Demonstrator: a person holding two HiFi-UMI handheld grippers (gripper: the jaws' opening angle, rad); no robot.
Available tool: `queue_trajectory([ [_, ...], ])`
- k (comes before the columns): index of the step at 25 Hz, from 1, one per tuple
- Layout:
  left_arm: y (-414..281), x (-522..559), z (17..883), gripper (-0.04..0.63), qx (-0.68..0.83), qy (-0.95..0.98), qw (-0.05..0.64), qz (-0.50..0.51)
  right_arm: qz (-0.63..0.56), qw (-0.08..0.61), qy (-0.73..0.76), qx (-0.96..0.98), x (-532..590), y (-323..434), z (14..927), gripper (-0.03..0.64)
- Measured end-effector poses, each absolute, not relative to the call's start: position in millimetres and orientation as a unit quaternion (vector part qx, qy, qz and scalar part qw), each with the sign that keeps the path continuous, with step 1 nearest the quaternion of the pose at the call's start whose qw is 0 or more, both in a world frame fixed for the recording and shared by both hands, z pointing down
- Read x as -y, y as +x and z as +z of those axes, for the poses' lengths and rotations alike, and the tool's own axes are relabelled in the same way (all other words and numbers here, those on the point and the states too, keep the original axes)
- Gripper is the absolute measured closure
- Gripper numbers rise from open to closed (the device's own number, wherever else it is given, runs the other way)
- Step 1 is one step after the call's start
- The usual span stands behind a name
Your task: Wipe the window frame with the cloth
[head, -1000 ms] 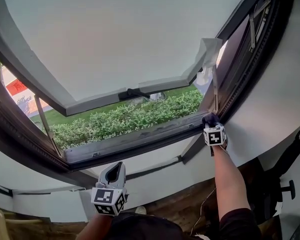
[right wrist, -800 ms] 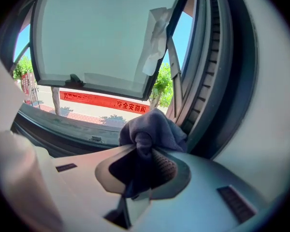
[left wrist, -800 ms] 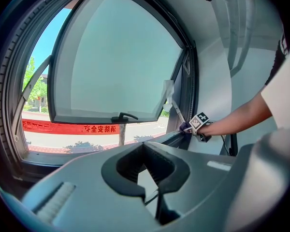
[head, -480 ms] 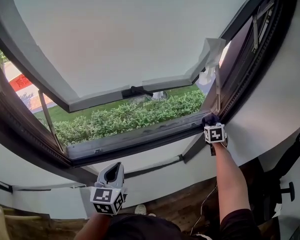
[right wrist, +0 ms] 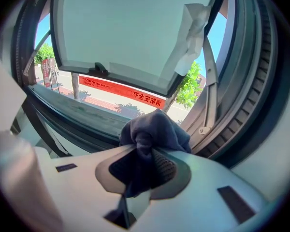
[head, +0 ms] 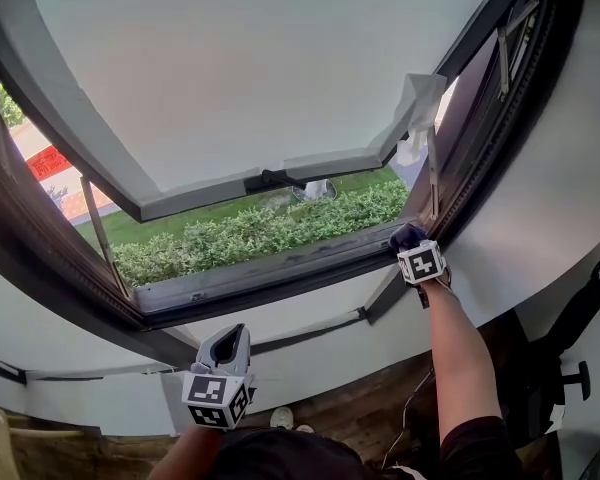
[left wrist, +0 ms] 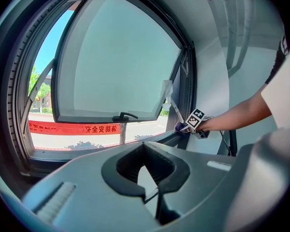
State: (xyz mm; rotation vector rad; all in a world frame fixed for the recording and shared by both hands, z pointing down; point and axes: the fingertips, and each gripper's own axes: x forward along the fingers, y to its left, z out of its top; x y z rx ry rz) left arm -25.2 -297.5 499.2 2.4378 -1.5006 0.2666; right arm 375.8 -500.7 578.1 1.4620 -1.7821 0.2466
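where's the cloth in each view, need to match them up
Head view: the cloth is right of centre, at the window frame's lower right corner, in the right gripper.
Left gripper view: small dark lump right of centre, at the right gripper's tip.
Right gripper view: centre, bunched between the jaws.
Shared landmark: the white film scrap on the sash corner, above the cloth everywhere.

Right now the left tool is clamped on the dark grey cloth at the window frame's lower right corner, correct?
No: the right tool is clamped on the dark grey cloth at the lower right corner of the dark window frame; the right gripper view shows it.
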Motion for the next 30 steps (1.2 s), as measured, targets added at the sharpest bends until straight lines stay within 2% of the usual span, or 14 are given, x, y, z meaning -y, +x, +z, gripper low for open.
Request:
queue_trajectory([
  [22, -31.9, 278.0, 497.7, 0.588, 0.534, 0.830, 0.136, 0.084, 0.104, 0.435, 0.493, 0.747, 480.0, 300.4, 582.1, 0.554],
  [30, -29.3, 269.1, 499.2, 0.588, 0.534, 0.829, 0.139, 0.084, 0.078, 0.472, 0.448, 0.755, 475.8, 271.2, 581.7, 0.554],
])
